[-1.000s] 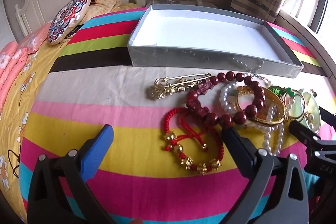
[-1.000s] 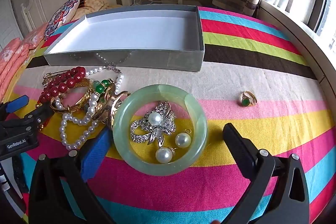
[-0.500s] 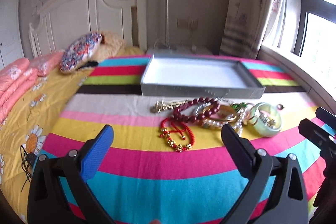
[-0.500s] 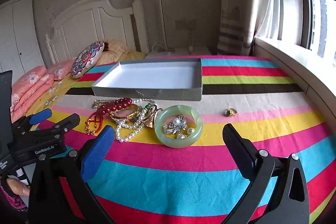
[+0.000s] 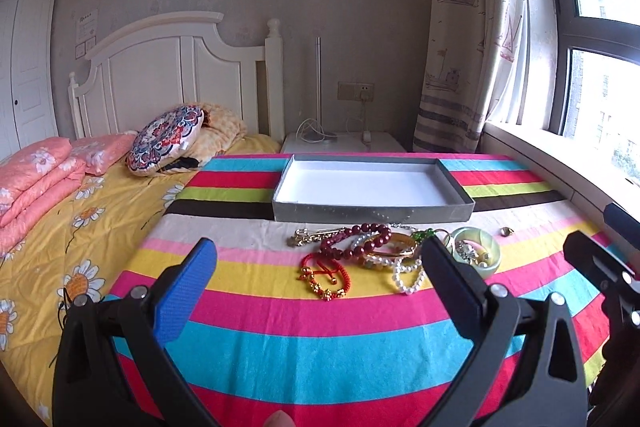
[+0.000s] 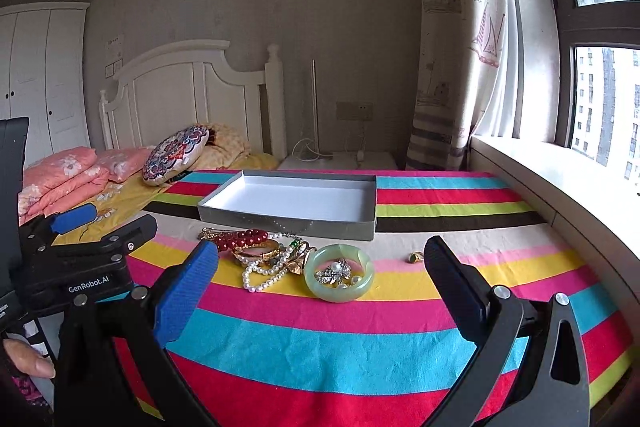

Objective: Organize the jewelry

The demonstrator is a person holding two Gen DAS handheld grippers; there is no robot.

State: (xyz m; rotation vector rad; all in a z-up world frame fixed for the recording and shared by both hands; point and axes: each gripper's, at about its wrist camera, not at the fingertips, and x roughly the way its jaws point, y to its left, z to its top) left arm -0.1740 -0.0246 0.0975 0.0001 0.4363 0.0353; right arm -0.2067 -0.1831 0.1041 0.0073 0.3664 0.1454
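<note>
Left claw (image 5: pixel 318 291): spread, empty, held above the striped surface (image 5: pixel 320 347). Right claw (image 6: pixel 320 291): spread, empty, likewise raised. Box (image 5: pixel 372 193): grey, open, white inside, nothing in it. Jewelry, heaped just in front of box: red bead strand (image 5: pixel 360 241), pearl strand (image 6: pixel 264 273), red cord bracelet (image 5: pixel 326 273), jade bangle (image 6: pixel 339 277) ringing a brooch. Ring (image 6: pixel 416 257): apart, to the right. Step, judged: start, nothing yet sorted. Next: lower one claw onto a single piece, close, carry to box.
</note>
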